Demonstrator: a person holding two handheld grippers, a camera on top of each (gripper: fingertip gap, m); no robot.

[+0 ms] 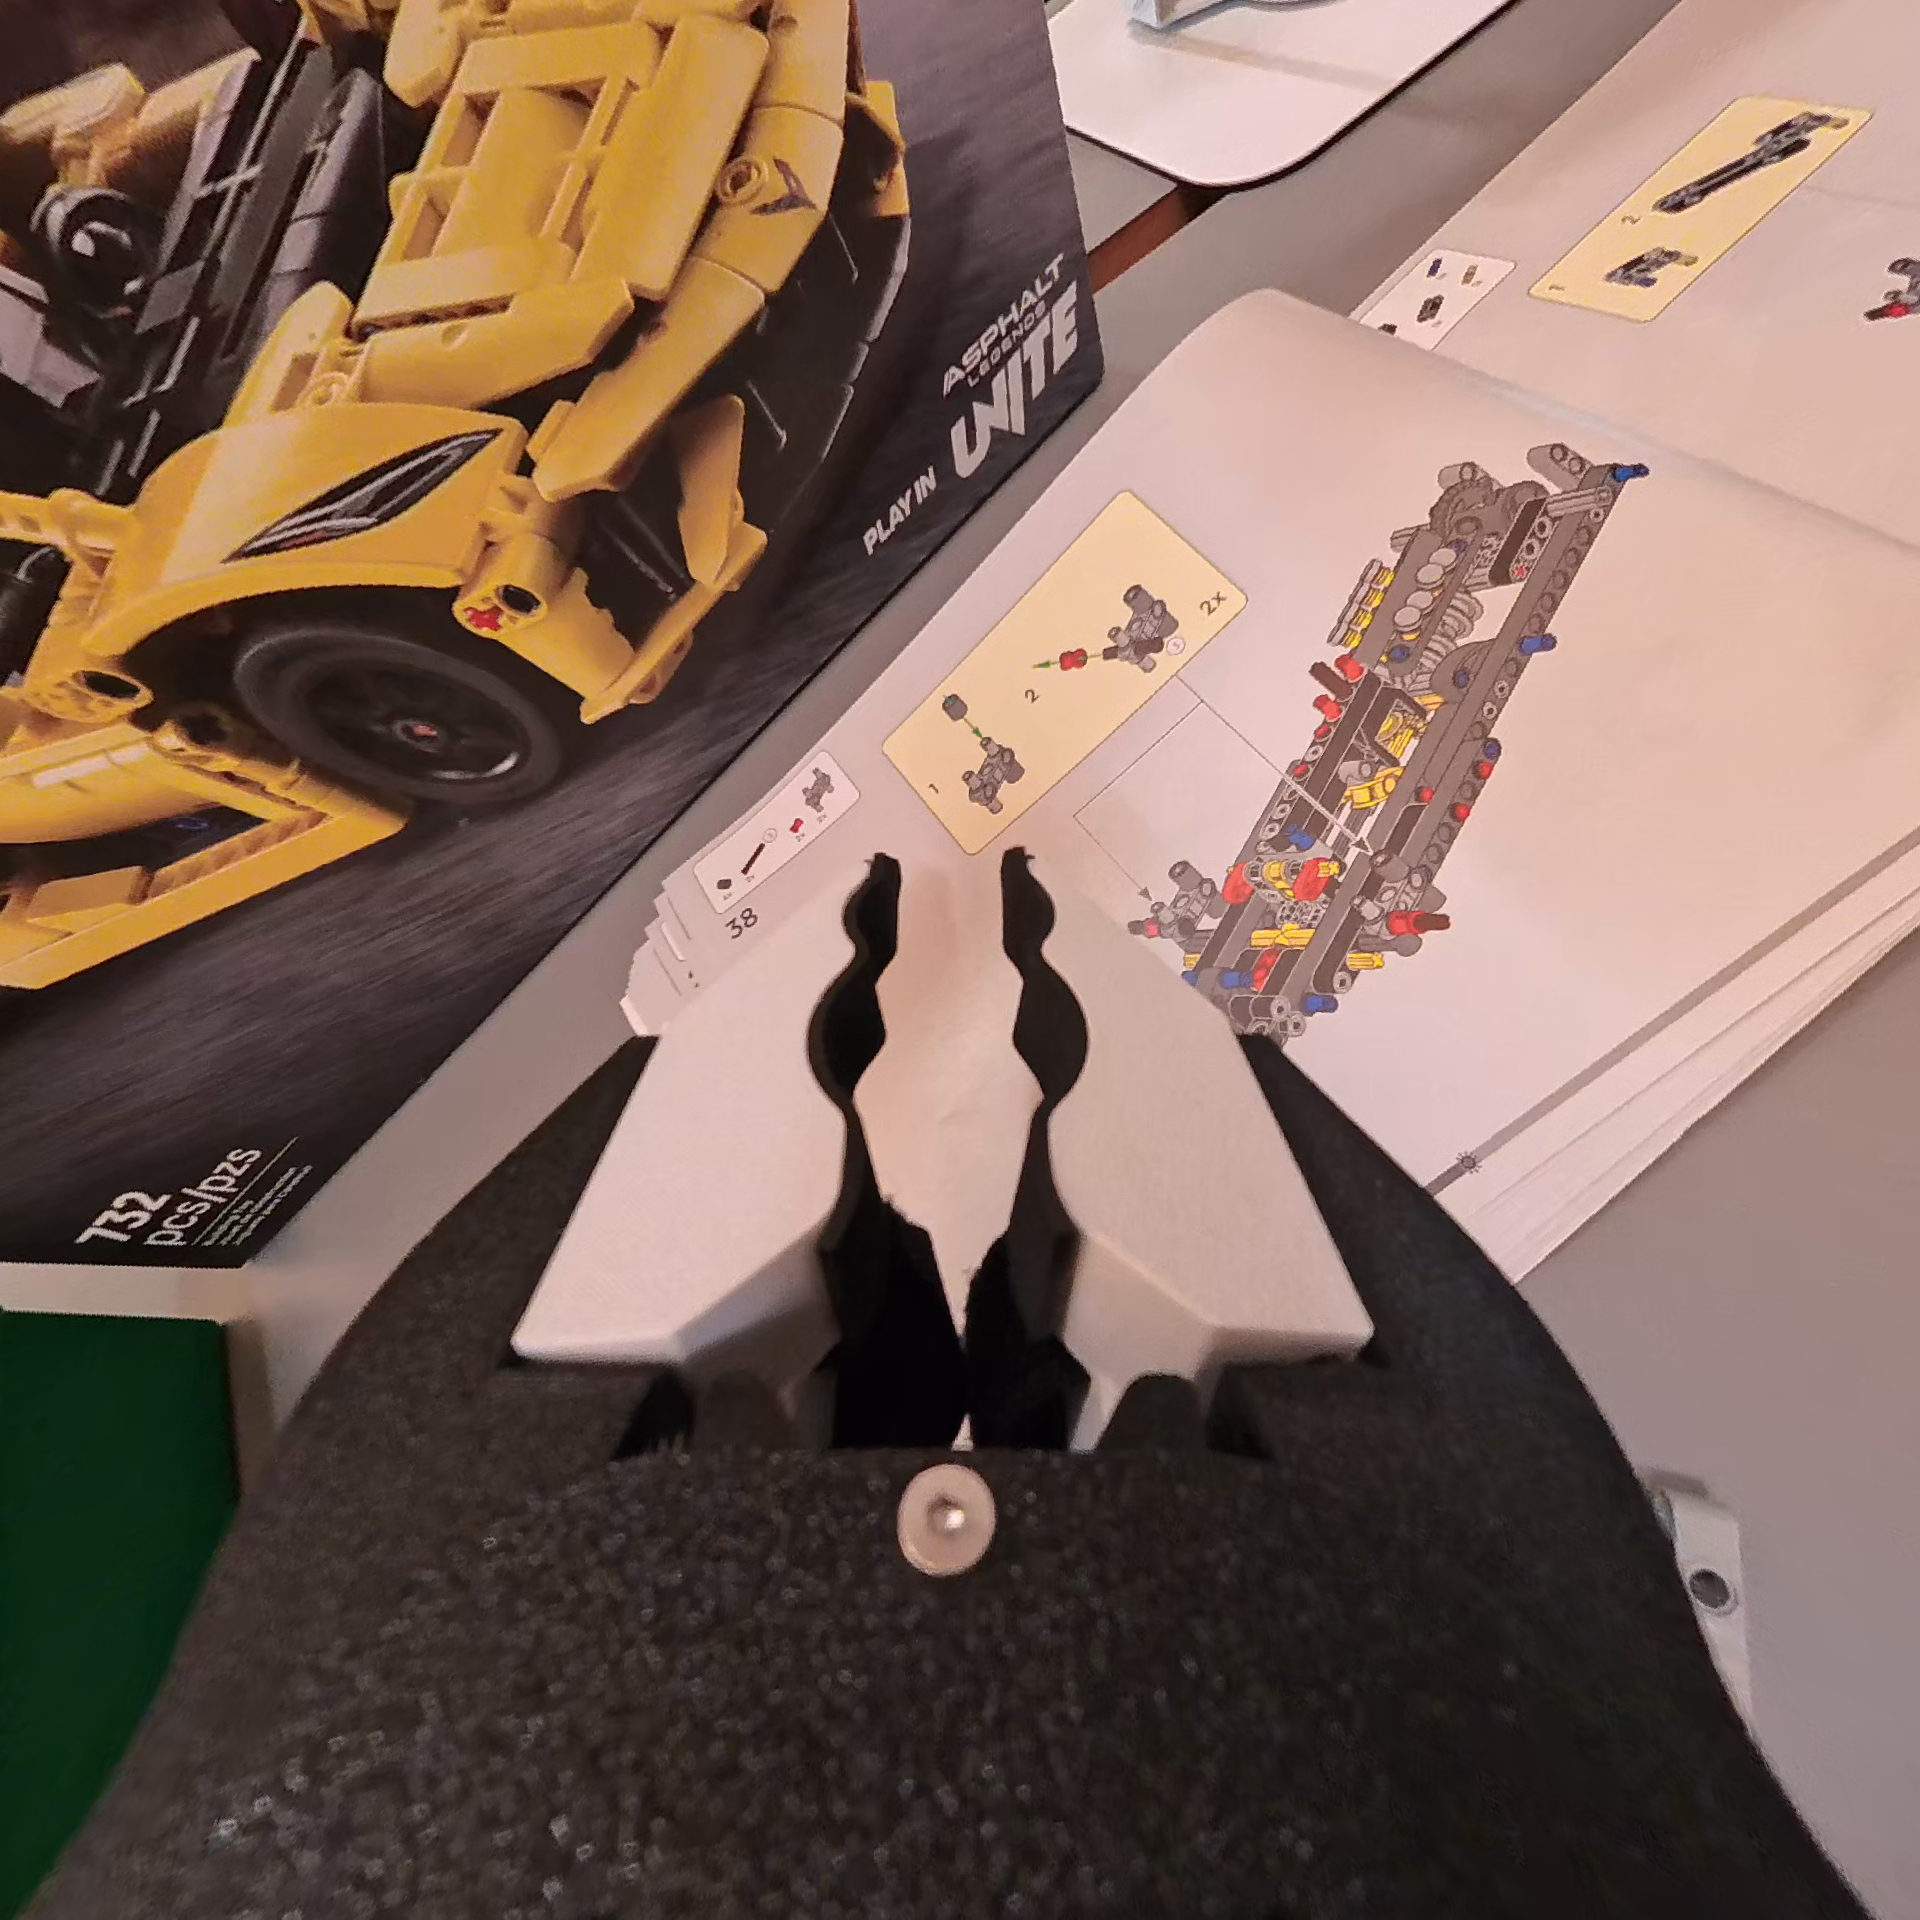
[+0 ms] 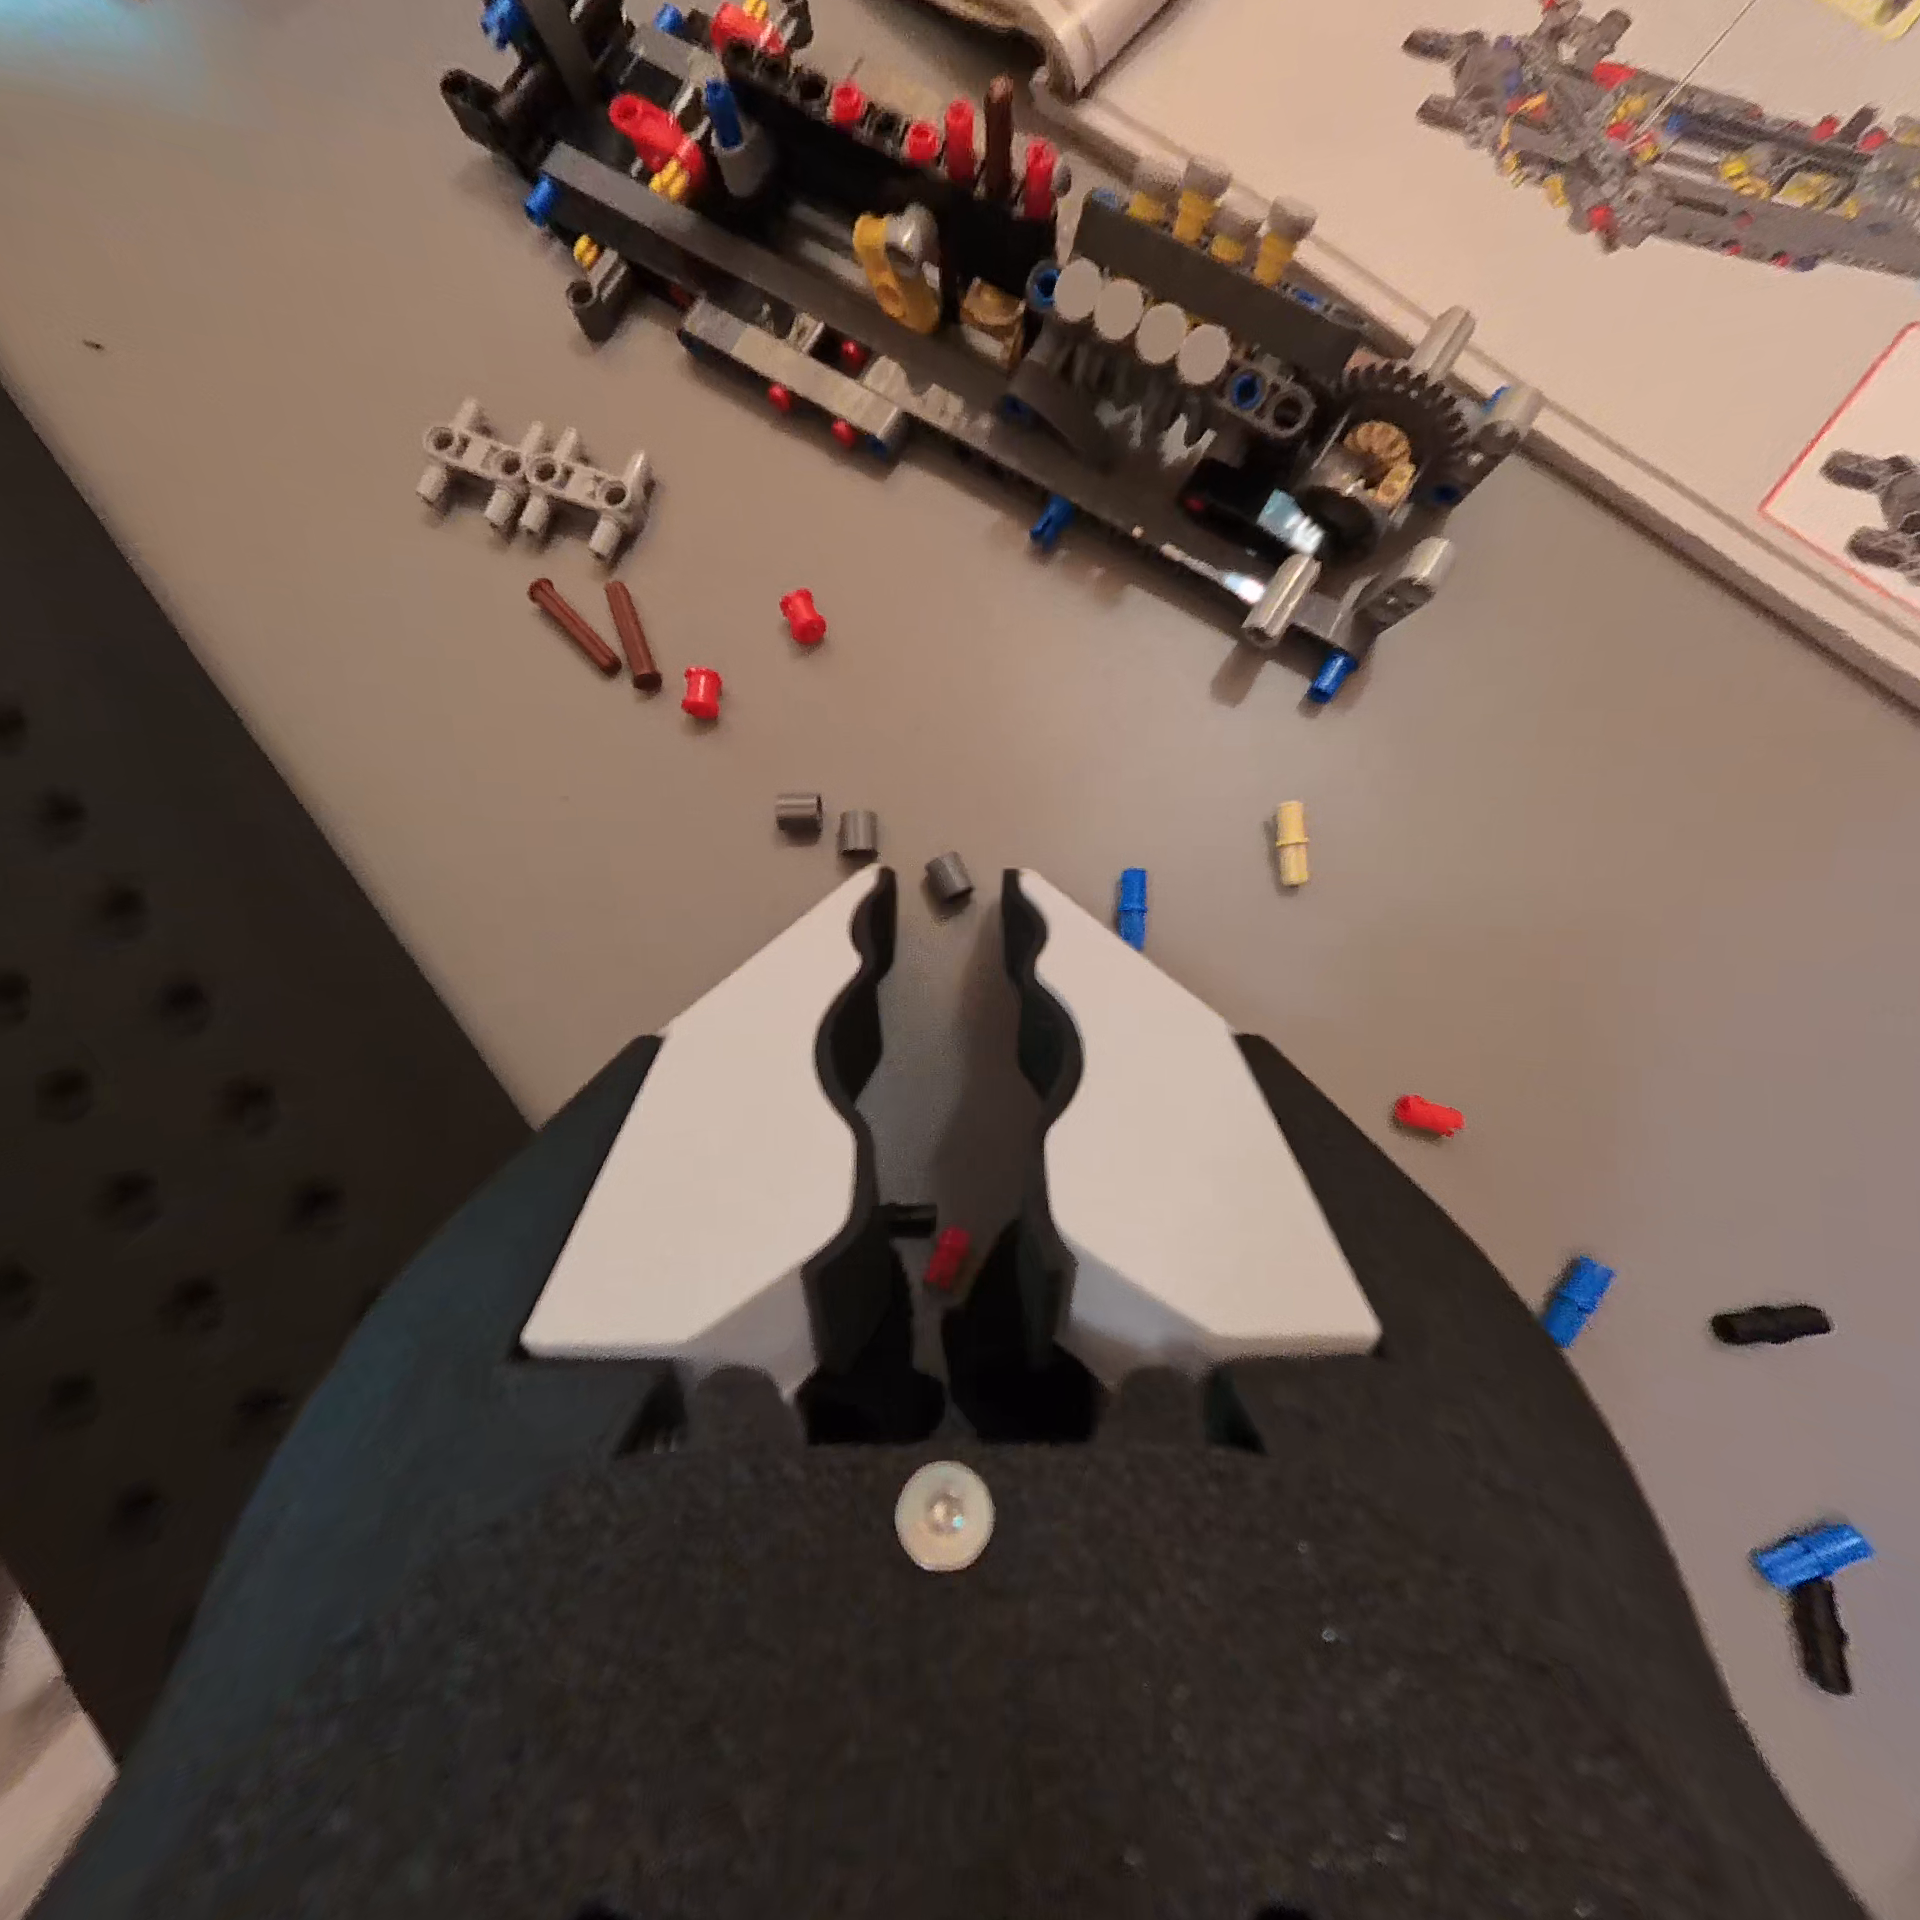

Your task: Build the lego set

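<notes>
In the left wrist view my left gripper (image 1: 951, 862) is open and empty above the open instruction booklet (image 1: 1558, 665), next to the set's box (image 1: 416, 520) with a yellow car pictured on it. In the right wrist view my right gripper (image 2: 943, 878) is open and empty, low over the grey table. A small dark grey bush (image 2: 948, 881) lies right at its fingertips, between them. Two more grey bushes (image 2: 826, 826) lie just left of it. The half-built chassis (image 2: 987, 312) lies farther ahead. Two grey connector pieces (image 2: 535, 483), two brown axles (image 2: 597, 634) and two red bushes (image 2: 753, 655) lie in front of it.
Loose pins lie to the right of my right gripper: blue (image 2: 1132, 902), tan (image 2: 1291, 842), red (image 2: 1429, 1115), another blue (image 2: 1577, 1299), black (image 2: 1771, 1323). A dark perforated board (image 2: 156, 1039) borders the table on the left. The booklet (image 2: 1662, 260) lies behind the chassis. A white mat (image 1: 1247, 83) lies beyond the box. The grippers' ends are close to 40 centimeters from one another.
</notes>
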